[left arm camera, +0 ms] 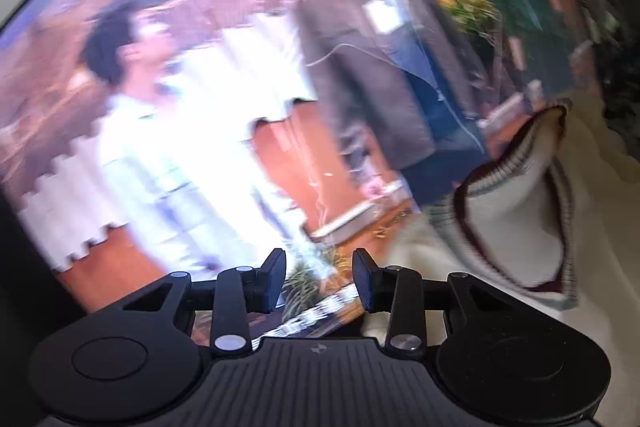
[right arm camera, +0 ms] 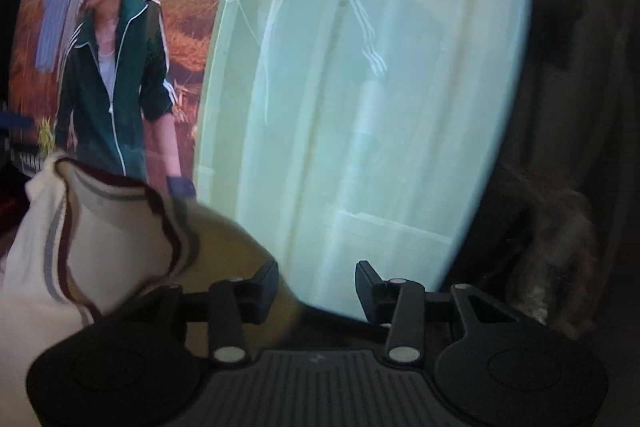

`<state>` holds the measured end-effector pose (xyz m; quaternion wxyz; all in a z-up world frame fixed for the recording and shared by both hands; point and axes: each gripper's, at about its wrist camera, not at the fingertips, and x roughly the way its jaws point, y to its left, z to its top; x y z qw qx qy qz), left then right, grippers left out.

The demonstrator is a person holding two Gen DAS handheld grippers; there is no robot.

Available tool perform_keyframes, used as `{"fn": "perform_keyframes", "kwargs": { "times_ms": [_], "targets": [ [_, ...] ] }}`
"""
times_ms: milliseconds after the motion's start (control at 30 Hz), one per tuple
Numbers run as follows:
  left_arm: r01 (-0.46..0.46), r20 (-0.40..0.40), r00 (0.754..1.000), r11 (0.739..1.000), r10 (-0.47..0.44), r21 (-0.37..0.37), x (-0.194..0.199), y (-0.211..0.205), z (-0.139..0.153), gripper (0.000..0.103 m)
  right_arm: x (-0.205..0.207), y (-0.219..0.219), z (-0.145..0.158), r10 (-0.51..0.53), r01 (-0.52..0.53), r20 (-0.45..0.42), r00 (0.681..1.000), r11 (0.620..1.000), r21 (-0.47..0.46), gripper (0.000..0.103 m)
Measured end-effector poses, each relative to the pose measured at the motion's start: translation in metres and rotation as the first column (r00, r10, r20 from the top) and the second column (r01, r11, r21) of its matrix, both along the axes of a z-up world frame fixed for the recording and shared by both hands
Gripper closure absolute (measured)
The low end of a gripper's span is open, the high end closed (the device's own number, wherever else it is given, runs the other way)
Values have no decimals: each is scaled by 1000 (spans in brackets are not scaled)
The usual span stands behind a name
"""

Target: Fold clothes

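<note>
Left claw (left arm camera: 319, 277) is spread apart with nothing between the fingers, and my right claw (right arm camera: 317, 291) is spread too, also pinching nothing. The thing I'm dealing with is a cream knit sweater (left arm camera: 516, 211) with a ribbed V-neck trimmed in dark maroon and grey stripes. In the left wrist view it hangs off to the right side of the claw, neckline gaping open, cloth bunched up and running down behind the right finger. In the right wrist view the same sweater (right arm camera: 108, 227) sits at the lower left, the collar open and facing up, and its blurry edge passes close by the left finger; can't tell if it actually touches.

No tabletop or other surface shows under it in either view, so I can't say what it rests on.

Behind everything is a big TV screen (left arm camera: 224, 99) filling most of both views, showing people outdoors, one in a green track jacket with white stripes. In the right wrist view a pale greenish reflection covers the right half of the screen. Something dark and furry (right arm camera: 560, 251) sits at the far right, too blurred to make out.
</note>
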<state>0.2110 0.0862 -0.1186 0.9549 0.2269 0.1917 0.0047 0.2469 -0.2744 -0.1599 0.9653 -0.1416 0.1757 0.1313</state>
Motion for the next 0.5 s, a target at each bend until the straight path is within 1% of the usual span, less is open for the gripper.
{"fn": "perform_keyframes", "kwargs": {
  "times_ms": [33, 133, 200, 233, 300, 367, 400, 433, 467, 500],
  "targets": [
    [-14, 6, 1000, 1000, 14, -14, -4, 6, 2, 66, -10, 0, -6, 31, -31, -2, 1000, 999, -29, 64],
    [-11, -7, 1000, 996, 11, -85, -24, 18, 2, 66, -35, 11, -36, 147, -155, -71, 987, 981, -113, 65],
    [-7, -31, 1000, 992, 3, -127, -40, 23, -4, 66, -36, 33, -52, 181, -196, -84, 980, 955, -221, 65],
    [-5, -50, 999, 989, -2, -145, -42, 26, -9, 66, -36, 41, -58, 181, -197, -86, 980, 948, -249, 65],
    [-5, -88, 996, 983, -11, -182, -46, 32, -19, 66, -29, 43, -61, 185, -209, -119, 975, 951, -229, 65],
    [-20, -124, 992, 980, -4, -198, -60, 35, -32, 66, -15, 39, -62, 177, -209, -166, 970, 957, -202, 66],
    [-28, -140, 990, 978, -1, -206, -67, 36, -39, 66, -9, 34, -63, 177, -212, -187, 966, 958, -193, 73],
    [-39, -148, 989, 977, 8, -207, -71, 38, -42, 66, -4, 31, -63, 180, -222, -219, 959, 957, -185, 84],
    [-51, -159, 987, 975, 16, -217, -76, 43, -45, 66, 2, 26, -65, 182, -231, -265, 947, 959, -167, 87],
    [-57, -170, 985, 970, 16, -238, -77, 48, -44, 66, 8, 22, -67, 184, -238, -310, 933, 960, -148, 88]
  ]
}}
